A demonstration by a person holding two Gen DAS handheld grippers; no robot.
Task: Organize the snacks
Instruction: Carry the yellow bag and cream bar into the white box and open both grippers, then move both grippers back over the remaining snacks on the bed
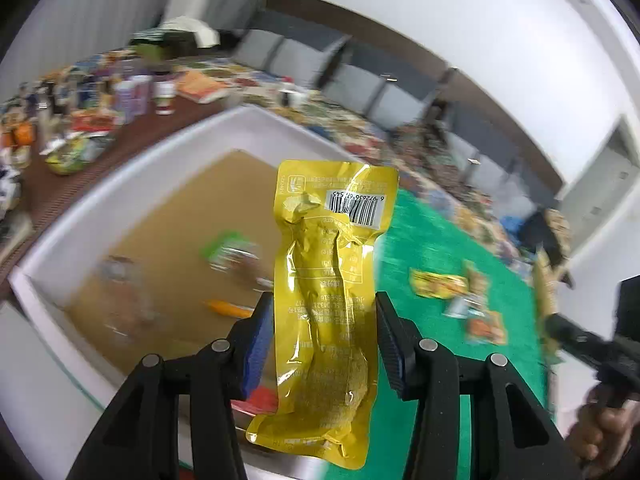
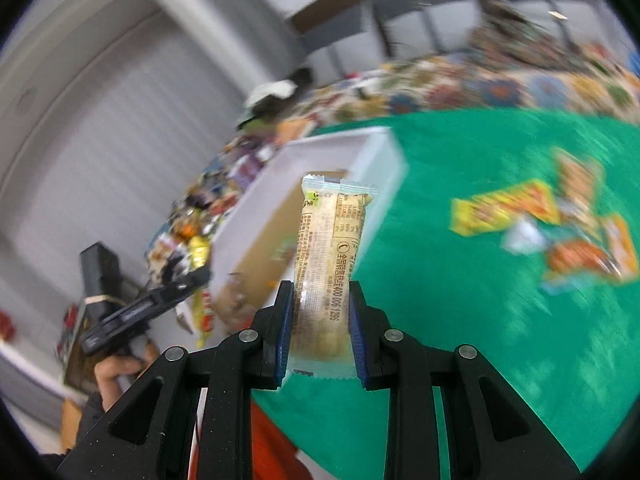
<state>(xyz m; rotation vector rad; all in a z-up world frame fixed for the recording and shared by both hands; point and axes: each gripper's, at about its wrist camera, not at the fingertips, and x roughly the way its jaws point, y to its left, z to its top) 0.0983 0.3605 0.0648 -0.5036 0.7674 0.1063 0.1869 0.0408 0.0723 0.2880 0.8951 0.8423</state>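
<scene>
Left wrist view: my left gripper (image 1: 324, 316) clamps a glossy, crinkled yellow foil pouch (image 1: 328, 300) between its blue ribbed pads; the pouch stands upright, barcode near its top edge, its sealed bottom hanging below the jaws. Behind it lies a white-walled box (image 1: 132, 184) with a brown cardboard floor, holding a few blurred packets. To the right spreads a green, felt-like mat (image 1: 424, 248) bearing a small heap of loose snack packets (image 1: 460, 296). My other hand (image 1: 600, 428) and its black tool show at the right edge.

Right wrist view: my right gripper (image 2: 320, 320) pinches a slim, cream-coloured wrapped bar (image 2: 328, 264), its film partly clear, ends crimped in a zigzag, printed text running lengthwise. The bar stands upright, in front of the box. Orange and yellow packets (image 2: 560, 228) lie scattered on the mat, well apart from the box. A patterned cloth crowded with small goods (image 2: 500, 88) borders the mat; grey walls rise beyond.
</scene>
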